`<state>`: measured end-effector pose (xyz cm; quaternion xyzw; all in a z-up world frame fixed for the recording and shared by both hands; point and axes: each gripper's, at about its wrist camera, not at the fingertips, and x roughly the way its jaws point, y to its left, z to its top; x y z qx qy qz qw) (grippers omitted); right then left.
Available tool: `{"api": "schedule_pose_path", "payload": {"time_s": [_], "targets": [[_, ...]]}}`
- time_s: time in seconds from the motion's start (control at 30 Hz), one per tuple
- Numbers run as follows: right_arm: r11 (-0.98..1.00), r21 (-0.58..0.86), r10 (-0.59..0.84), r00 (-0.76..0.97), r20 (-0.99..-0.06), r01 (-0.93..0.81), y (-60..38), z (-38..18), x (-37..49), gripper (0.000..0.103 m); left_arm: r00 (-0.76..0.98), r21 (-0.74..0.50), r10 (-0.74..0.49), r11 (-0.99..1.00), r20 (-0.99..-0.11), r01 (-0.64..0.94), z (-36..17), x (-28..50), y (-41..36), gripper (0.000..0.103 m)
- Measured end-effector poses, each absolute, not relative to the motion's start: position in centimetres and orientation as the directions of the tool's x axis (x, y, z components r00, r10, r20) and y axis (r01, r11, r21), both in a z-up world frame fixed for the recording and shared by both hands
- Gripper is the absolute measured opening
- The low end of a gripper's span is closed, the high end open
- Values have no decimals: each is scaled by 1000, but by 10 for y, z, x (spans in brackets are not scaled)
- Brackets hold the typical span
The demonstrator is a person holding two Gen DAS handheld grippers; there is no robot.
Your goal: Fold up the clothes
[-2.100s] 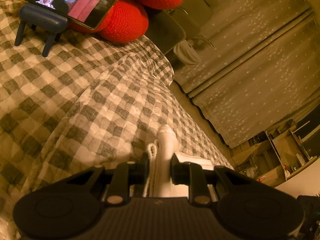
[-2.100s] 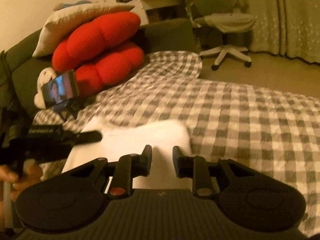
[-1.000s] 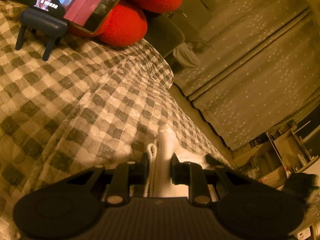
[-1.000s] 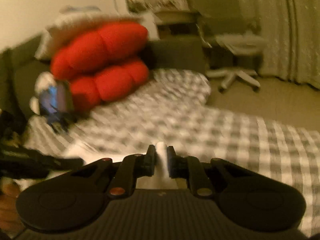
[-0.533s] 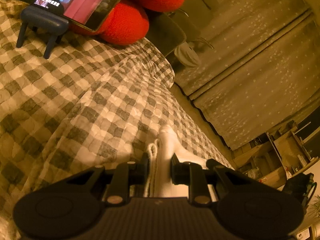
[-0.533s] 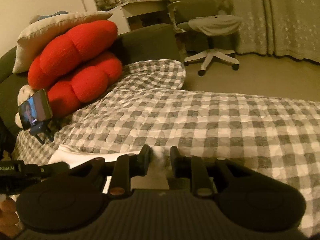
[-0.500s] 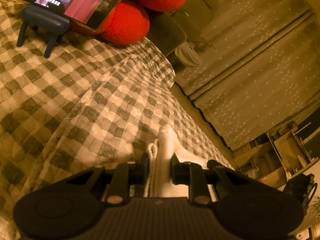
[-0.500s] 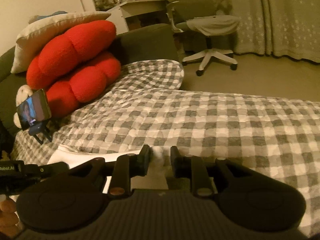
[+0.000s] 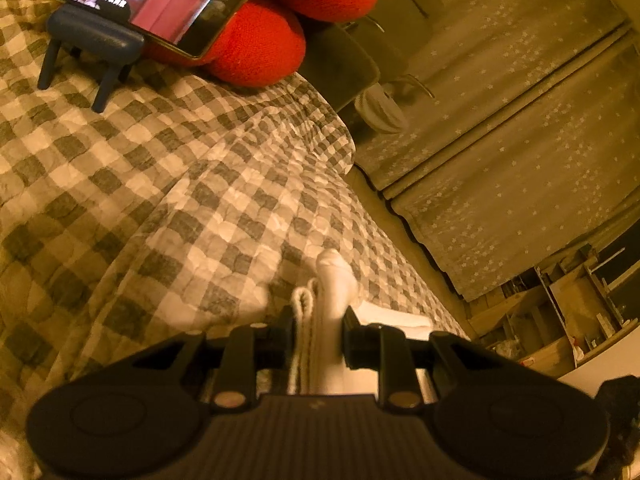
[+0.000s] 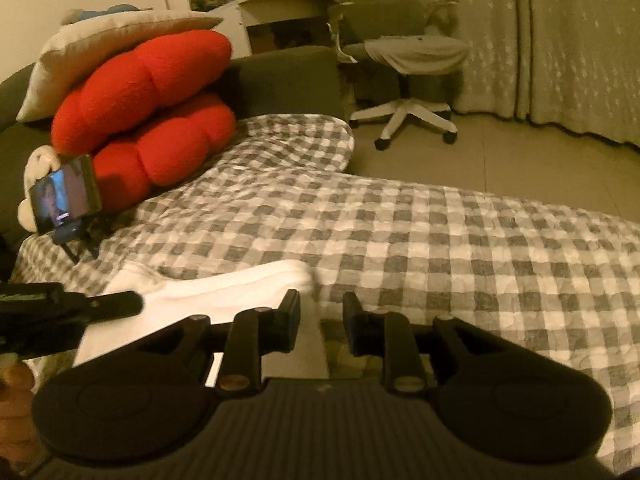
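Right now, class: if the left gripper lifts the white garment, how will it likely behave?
Probably floppy: the white garment bunches into folds between the left gripper fingers. Likely light, being soft cloth. Its free part lies flat on the checked quilt, so it would probably drape or drag.

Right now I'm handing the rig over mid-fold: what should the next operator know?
Left gripper: shut on a bunched edge of the white garment, with its looped cord beside the fabric.
Right gripper: open, empty, just off the garment's right end.
The garment lies on the checked quilt, in front of the phone on its stand.
Done: one fold appears laid, though the layers are hard to read.
Left: probably regrip with the right, finish folding, release the left.
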<state>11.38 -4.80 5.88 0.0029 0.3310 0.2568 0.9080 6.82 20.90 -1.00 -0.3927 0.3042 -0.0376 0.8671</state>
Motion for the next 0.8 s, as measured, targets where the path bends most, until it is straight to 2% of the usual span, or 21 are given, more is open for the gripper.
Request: {"api": "schedule_pose_path", "payload": {"time_s": [0.1, 0.3, 0.53, 0.7, 0.8], "targets": [[869, 167, 465, 655, -596, -465, -47, 62, 108, 25, 815, -706, -304, 687, -494, -172, -7, 66, 210, 27], [869, 186, 472, 656, -589, -458, -53, 68, 100, 30, 850, -752, -296, 638, -436, -164, -1, 57, 228, 43], [862, 213, 481, 612, -627, -459, -62, 64, 91, 35, 834, -710, -278, 681, -477, -180, 4, 39, 215, 46], [857, 233, 487, 579, -653, -459, -68, 61, 84, 36, 835, -627, -193, 749, -516, -214, 9, 17, 201, 46], [852, 257, 498, 556, -665, -456, -71, 59, 82, 37, 836, -615, -184, 760, -517, -212, 11, 10, 198, 49]]}}
